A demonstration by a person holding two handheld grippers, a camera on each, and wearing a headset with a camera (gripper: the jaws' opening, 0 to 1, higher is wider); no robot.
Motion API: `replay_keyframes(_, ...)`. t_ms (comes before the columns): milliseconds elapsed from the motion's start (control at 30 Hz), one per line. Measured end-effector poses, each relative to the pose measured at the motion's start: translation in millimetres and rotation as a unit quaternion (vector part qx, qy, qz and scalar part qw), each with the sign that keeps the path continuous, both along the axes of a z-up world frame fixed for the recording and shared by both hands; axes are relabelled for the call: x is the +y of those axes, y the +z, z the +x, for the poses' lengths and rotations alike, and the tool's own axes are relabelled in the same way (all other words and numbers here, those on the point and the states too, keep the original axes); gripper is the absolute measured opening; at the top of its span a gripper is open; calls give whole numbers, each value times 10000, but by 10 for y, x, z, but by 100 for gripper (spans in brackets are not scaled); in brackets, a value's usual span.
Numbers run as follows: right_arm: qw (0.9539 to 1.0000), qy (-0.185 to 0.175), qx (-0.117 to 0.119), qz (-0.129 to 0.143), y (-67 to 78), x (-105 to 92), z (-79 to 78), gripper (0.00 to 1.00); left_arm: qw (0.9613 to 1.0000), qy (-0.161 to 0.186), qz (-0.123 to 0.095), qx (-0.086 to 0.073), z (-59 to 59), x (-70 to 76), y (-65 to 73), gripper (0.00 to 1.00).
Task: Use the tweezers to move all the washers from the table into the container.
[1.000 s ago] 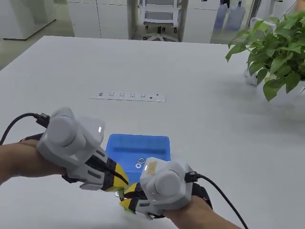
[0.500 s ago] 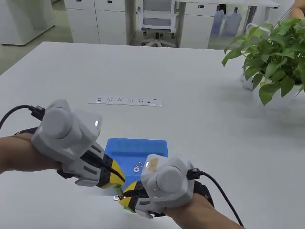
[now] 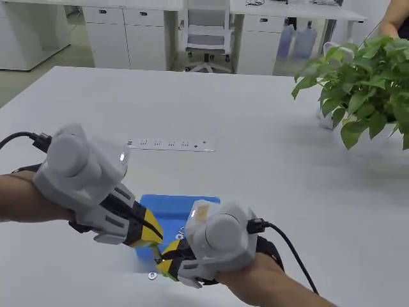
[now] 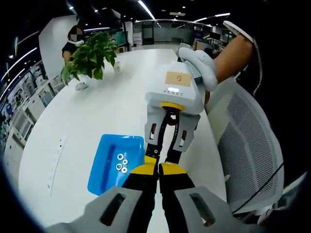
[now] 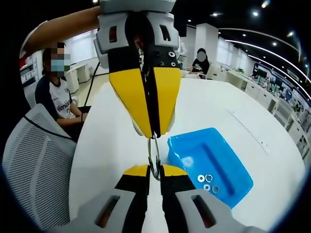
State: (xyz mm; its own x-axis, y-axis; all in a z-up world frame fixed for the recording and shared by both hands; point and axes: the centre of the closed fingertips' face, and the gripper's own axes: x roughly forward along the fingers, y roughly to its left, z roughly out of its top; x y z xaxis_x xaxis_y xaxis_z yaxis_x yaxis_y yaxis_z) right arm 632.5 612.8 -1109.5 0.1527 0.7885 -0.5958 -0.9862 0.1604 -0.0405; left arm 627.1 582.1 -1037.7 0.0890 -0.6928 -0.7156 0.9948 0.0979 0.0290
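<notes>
The left hand-held gripper [image 3: 148, 233] reaches in from the left with its yellow-tipped jaws pressed together. In the right gripper view they pinch the upper end of the thin metal tweezers [image 5: 154, 156]. The tweezers run straight from those tips to the right hand-held gripper [image 3: 165, 265], which faces the left one tip to tip. Its own jaws are also drawn together, and the lower end of the tweezers sits pinched between them. A loose washer [image 3: 152, 275] lies on the white desk [image 3: 268, 160], just beside the right hand-held gripper's jaws on their left and below the left one's tips. The blue container [image 3: 188, 207] stands just beyond the point where the two pairs of jaws meet. It lies to the left of the left hand-held gripper's jaws in that gripper's own view and to the right of the right one's in its view. A small cluster of washers [image 5: 209, 178] rests on the container's floor. Farther ahead of both grippers a power strip [image 3: 169, 144] lies flat on the desk, and a leafy plant [image 3: 358, 83] stands well off to the right.
</notes>
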Motion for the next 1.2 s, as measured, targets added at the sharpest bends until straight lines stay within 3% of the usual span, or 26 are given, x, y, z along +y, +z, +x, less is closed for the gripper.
replay_keyframes(667, 9997, -214, -122, 96, 118, -24, 331, 9, 9998, -80, -34, -198, 299, -52, 113, 5)
replay_keyframes(1200, 9991, -382, -85, 146, 18, -40, 595, 9, 9997, -93, -60, -204, 545, -55, 10, 5)
